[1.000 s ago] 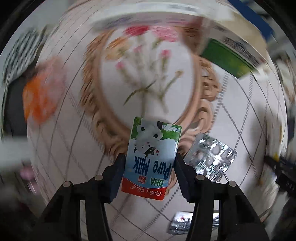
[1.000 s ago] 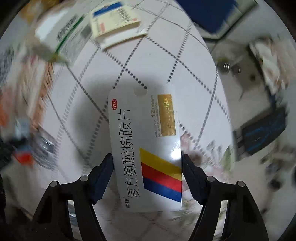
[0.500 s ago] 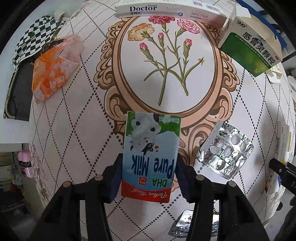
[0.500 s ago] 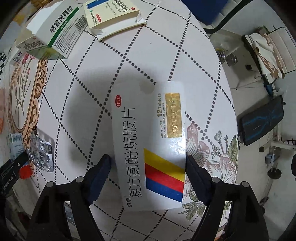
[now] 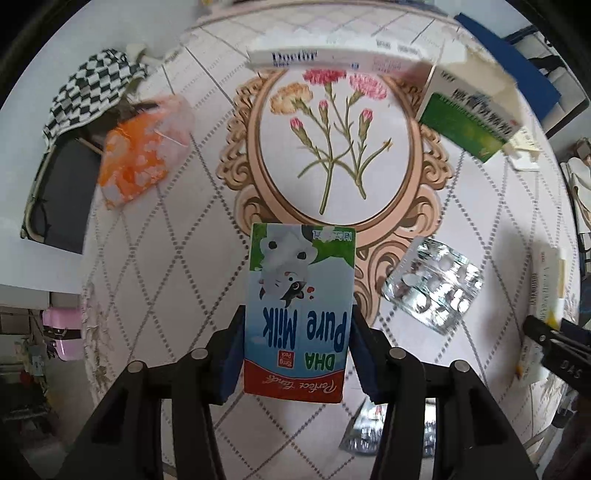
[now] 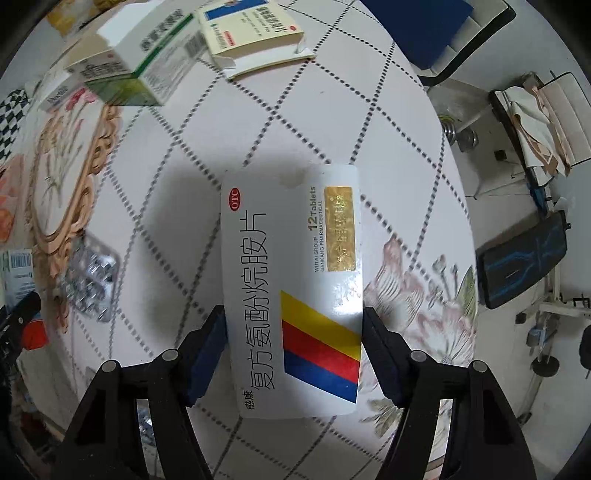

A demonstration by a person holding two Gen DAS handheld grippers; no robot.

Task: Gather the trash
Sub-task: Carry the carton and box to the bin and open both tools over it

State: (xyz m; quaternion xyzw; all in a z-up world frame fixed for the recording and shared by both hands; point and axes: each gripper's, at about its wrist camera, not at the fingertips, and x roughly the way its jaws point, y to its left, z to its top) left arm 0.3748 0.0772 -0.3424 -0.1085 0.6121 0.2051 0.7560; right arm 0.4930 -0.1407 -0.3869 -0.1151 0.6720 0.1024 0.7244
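Observation:
My left gripper (image 5: 297, 350) is shut on a blue and green milk carton (image 5: 301, 306) and holds it above the round table (image 5: 155, 236). My right gripper (image 6: 293, 343) is shut on a white medicine box (image 6: 291, 280) with yellow, red and blue stripes, held above the table (image 6: 192, 155). The right gripper and its box show at the right edge of the left wrist view (image 5: 546, 295). The carton and left gripper show at the left edge of the right wrist view (image 6: 18, 280).
On the table lie a silver blister pack (image 5: 432, 284), a second foil pack (image 5: 365, 432), an orange wrapper (image 5: 144, 155), a Doctor toothpaste box (image 5: 325, 59), a green medicine box (image 5: 469, 122) and a cream box (image 6: 255, 33). A checkered bag (image 5: 92, 88) hangs left. Floor clutter lies to the right.
Both grippers keep their boxes. The left wrist view has drawn back and risen slightly. The right gripper has shifted a little, with the table objects sliding right in its view.

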